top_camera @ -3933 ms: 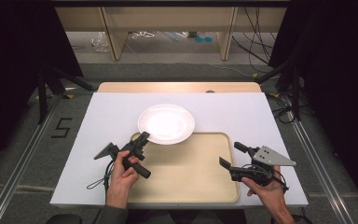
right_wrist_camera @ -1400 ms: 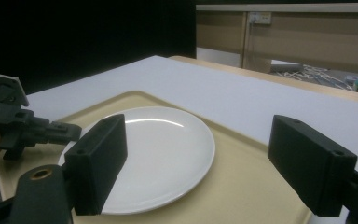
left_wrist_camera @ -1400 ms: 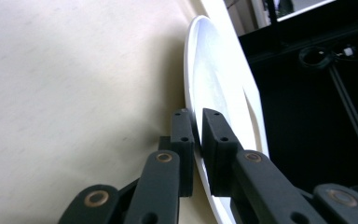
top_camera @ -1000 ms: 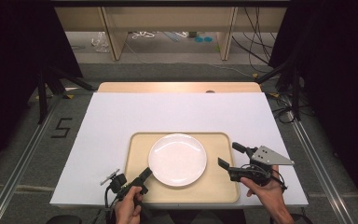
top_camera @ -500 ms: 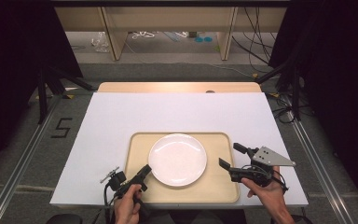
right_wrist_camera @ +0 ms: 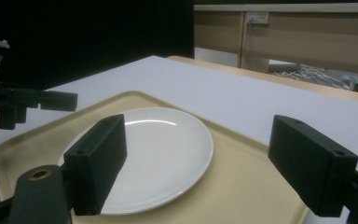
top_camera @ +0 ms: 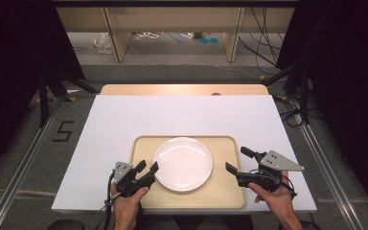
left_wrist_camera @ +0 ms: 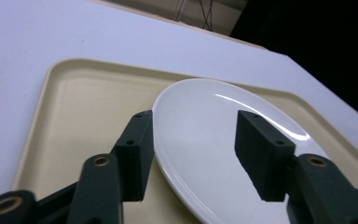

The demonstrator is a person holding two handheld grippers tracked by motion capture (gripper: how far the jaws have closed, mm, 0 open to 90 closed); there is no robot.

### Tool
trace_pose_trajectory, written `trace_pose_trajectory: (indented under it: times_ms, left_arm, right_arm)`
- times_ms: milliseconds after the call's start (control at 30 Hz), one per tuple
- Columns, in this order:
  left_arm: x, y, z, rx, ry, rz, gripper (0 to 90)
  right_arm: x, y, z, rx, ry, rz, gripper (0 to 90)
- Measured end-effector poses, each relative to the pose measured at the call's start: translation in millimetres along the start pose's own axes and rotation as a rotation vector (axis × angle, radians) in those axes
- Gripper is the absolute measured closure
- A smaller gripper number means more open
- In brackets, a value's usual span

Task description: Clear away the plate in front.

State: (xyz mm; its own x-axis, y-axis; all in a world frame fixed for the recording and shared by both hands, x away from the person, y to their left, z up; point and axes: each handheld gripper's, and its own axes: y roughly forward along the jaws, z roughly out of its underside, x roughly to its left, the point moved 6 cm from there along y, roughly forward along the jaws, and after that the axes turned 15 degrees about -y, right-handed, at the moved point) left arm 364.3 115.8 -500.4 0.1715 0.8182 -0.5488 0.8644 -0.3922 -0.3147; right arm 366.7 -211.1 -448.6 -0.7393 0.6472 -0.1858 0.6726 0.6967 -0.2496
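Black blocky jaws astride round glossy plate (left_wrist_camera: pixel 223 140) rim

- The plate (top_camera: pixel 182 163) lies in the tray (top_camera: pixel 225 191), a little left of its middle;
- the tray sits on the sheet (top_camera: pixel 182 117), toward the near edge; the sheet covers the table (top_camera: pixel 182 89), whose far strip shows behind it;
- the left gripper (top_camera: pixel 147 167) is at the plate's near-left rim; the right gripper (top_camera: pixel 240 160) is over the tray's right edge, apart from the plate.
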Motion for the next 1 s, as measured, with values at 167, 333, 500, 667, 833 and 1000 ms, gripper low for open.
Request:
trace_pose_trajectory:
  times_ms: [167,333,500,667,833,1000]
  left_arm:
    - [3.7,-3.7,-17.1,0.03,0.153,0.08,35.9]
    - [7.5,-11.1,-31.3,0.003,0.192,0.124,31.0]
    - [5.6,-23.3,-39.3,0.035,0.253,0.174,24.0]
    - [6.5,-33.5,-39.8,-0.014,0.229,0.195,15.4]
    - [1.3,-35.3,-35.7,-0.014,0.308,0.176,15.4]
    - [-7.4,-40.3,-39.8,-0.05,0.299,0.202,15.4]
  right_arm:
    - [-0.6,-3.1,0.4,0.003,0.002,0.013,19.9]
    - [0.4,-5.5,0.9,-0.001,0.004,0.016,19.5]
    - [2.5,-7.8,2.2,-0.001,0.01,0.03,19.0]
    - [5.7,-12.7,4.2,0.024,0.003,0.029,18.1]
    - [8.1,-17.6,5.0,0.025,0.013,0.034,17.7]
    - [10.5,-20.3,5.7,0.016,0.005,0.038,17.1]
